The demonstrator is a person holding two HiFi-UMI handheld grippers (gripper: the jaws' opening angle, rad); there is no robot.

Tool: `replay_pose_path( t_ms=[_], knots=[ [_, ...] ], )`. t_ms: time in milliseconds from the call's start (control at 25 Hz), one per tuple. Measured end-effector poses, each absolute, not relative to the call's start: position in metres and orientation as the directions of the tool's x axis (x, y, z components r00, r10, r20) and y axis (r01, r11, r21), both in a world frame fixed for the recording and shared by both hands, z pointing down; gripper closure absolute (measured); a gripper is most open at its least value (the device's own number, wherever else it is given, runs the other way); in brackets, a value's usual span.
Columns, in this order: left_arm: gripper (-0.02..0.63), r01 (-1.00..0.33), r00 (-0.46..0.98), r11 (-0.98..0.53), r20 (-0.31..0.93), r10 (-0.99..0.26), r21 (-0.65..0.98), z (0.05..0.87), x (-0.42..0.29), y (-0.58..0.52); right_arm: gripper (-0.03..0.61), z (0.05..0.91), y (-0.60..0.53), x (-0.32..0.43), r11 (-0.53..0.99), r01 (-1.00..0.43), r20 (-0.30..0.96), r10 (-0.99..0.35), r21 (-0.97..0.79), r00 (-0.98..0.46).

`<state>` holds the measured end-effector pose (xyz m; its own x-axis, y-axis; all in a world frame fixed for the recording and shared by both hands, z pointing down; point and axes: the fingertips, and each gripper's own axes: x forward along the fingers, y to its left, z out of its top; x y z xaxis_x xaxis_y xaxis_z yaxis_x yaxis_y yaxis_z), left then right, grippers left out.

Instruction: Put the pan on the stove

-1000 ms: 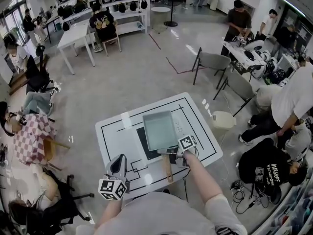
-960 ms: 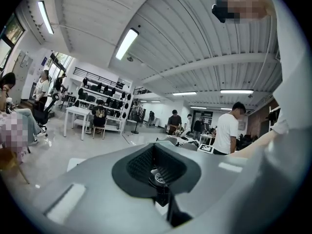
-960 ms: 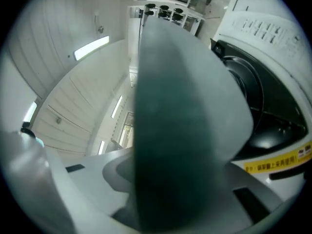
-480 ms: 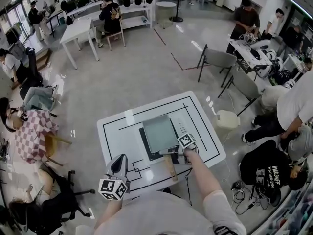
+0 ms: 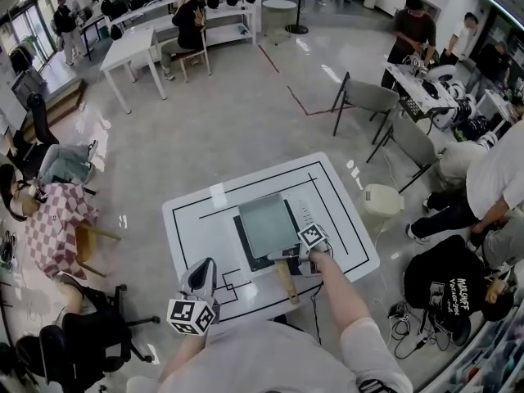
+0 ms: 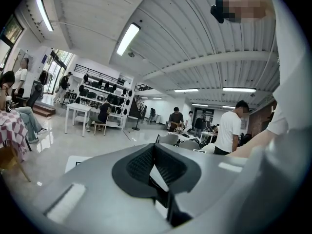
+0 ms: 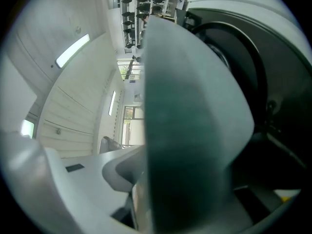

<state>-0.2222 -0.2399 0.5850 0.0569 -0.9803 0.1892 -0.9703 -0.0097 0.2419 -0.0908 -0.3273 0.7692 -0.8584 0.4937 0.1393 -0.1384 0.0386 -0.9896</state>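
Observation:
A grey rectangular pan (image 5: 267, 224) with a wooden handle (image 5: 285, 283) lies over the black stove (image 5: 242, 252) on the white table (image 5: 196, 236). My right gripper (image 5: 288, 255) is shut on the handle where it meets the pan. In the right gripper view the pan's grey side (image 7: 190, 121) fills the middle and hides most of the jaws. My left gripper (image 5: 201, 278) hovers at the table's near edge with its jaws together and nothing in them. In the left gripper view that gripper (image 6: 155, 152) points up at the room.
The stove's control strip (image 5: 304, 213) runs along the pan's right side. Black lines mark the tabletop. Two grey chairs (image 5: 364, 101) stand beyond the table at the right. People sit or crouch on the floor at the left (image 5: 49, 219) and right (image 5: 446, 281).
The pan has come down slightly and towards me over the stove, still in my right gripper. My left gripper has stayed where it was.

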Motion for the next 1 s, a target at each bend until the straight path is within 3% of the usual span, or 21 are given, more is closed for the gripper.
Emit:
replay_pose_path(
  t_ms=[200, 320, 480, 680, 800, 840, 920, 1000],
  knots=[
    [0.603, -0.969, 0.066, -0.018, 0.191, -0.979, 0.245, 0.586, -0.223, -0.243, 0.442, 0.764, -0.324, -0.09, 0.117, -0.159, 0.197, 0.499, -0.98, -0.844],
    [0.603, -0.969, 0.067, -0.02, 0.187, -0.98, 0.245, 0.584, -0.223, -0.242, 0.368, 0.766, -0.323, -0.082, 0.164, -0.199, 0.255, 0.491, -0.966, -0.833],
    [0.603, -0.97, 0.071, -0.025, 0.183, -0.981, 0.242, 0.584, -0.222, -0.242, 0.367, 0.762, -0.335, -0.062, 0.193, -0.222, 0.283, 0.401, -0.956, -0.871],
    [0.603, -0.971, 0.072, -0.03, 0.173, -0.982, 0.237, 0.578, -0.223, -0.24, 0.367, 0.723, -0.362, -0.02, 0.236, -0.194, 0.238, 0.174, -0.952, -0.956],
    [0.603, -0.972, 0.074, -0.034, 0.166, -0.983, 0.233, 0.575, -0.223, -0.238, 0.368, 0.69, -0.379, 0.011, 0.372, -0.262, 0.278, -0.011, -0.891, -0.961],
    [0.603, -0.973, 0.075, -0.036, 0.165, -0.983, 0.228, 0.574, -0.223, -0.237, 0.387, 0.676, -0.385, 0.019, 0.443, -0.294, 0.285, -0.088, -0.847, -0.954],
    [0.603, -0.975, 0.078, -0.042, 0.157, -0.984, 0.217, 0.57, -0.222, -0.237, 0.522, 0.638, -0.392, 0.029, 0.587, -0.349, 0.253, -0.242, -0.73, -0.937],
    [0.603, -0.976, 0.08, -0.049, 0.142, -0.987, 0.21, 0.565, -0.221, -0.237, 0.554, 0.595, -0.39, 0.031, 0.69, -0.398, 0.187, -0.363, -0.605, -0.913]
  ],
)
